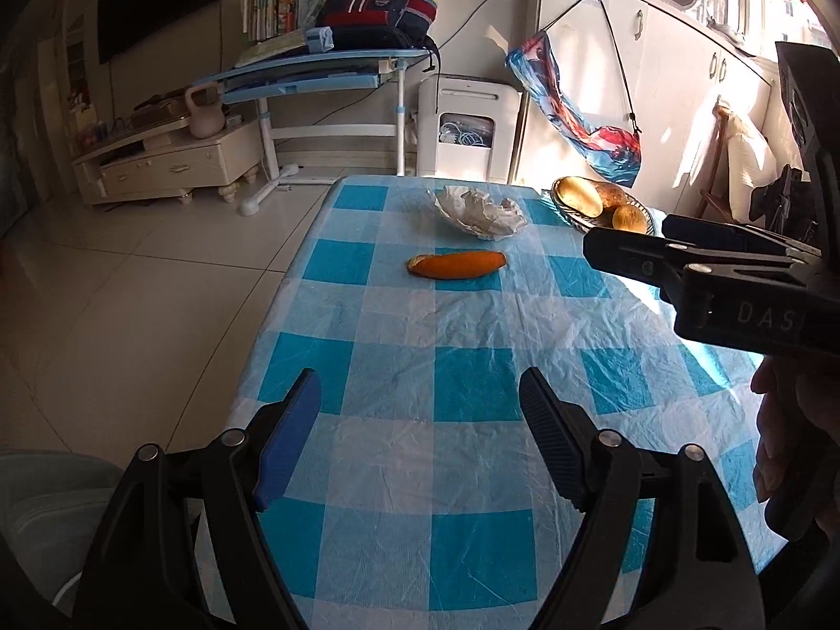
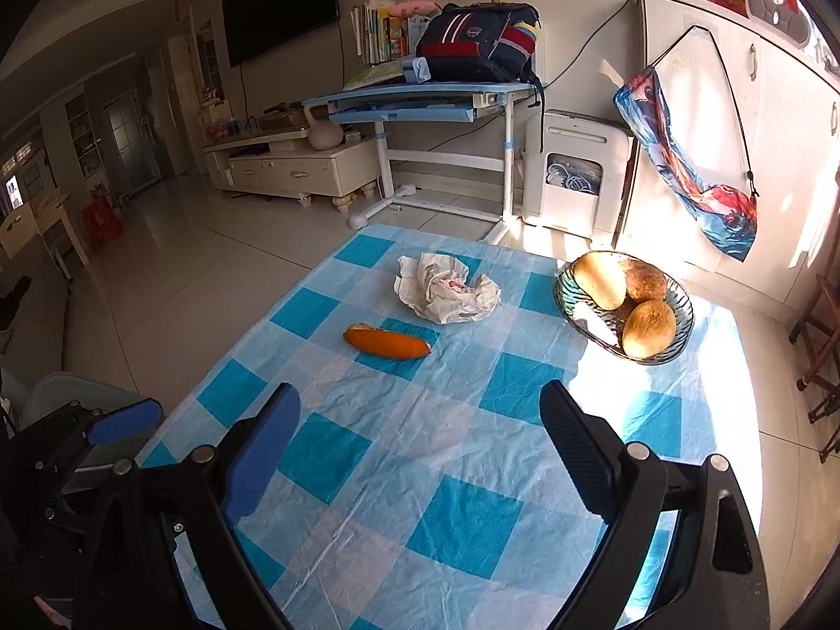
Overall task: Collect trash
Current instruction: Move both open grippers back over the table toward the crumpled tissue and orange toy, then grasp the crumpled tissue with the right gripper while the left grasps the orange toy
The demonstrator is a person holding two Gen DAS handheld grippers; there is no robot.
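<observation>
An orange peel (image 1: 455, 264) (image 2: 387, 343) lies on the blue and white checked tablecloth (image 1: 420, 378) (image 2: 420, 451), near the far half of the table. Behind it sits a crumpled white paper wad (image 1: 480, 211) (image 2: 446, 289). My left gripper (image 1: 420, 394) hangs open over the near part of the table, well short of the peel, nothing between its fingers. My right gripper (image 2: 420, 409) is open too and empty, also short of the peel. In the left wrist view the right gripper (image 1: 625, 247) reaches in from the right edge.
A glass bowl (image 2: 682, 310) (image 1: 648, 215) with three round fruits stands at the far right of the table. Beyond the table are a blue desk (image 2: 420, 94) with a backpack, a white appliance (image 2: 572, 168), white cupboards (image 2: 735, 131) and a chair (image 2: 819, 346) at right.
</observation>
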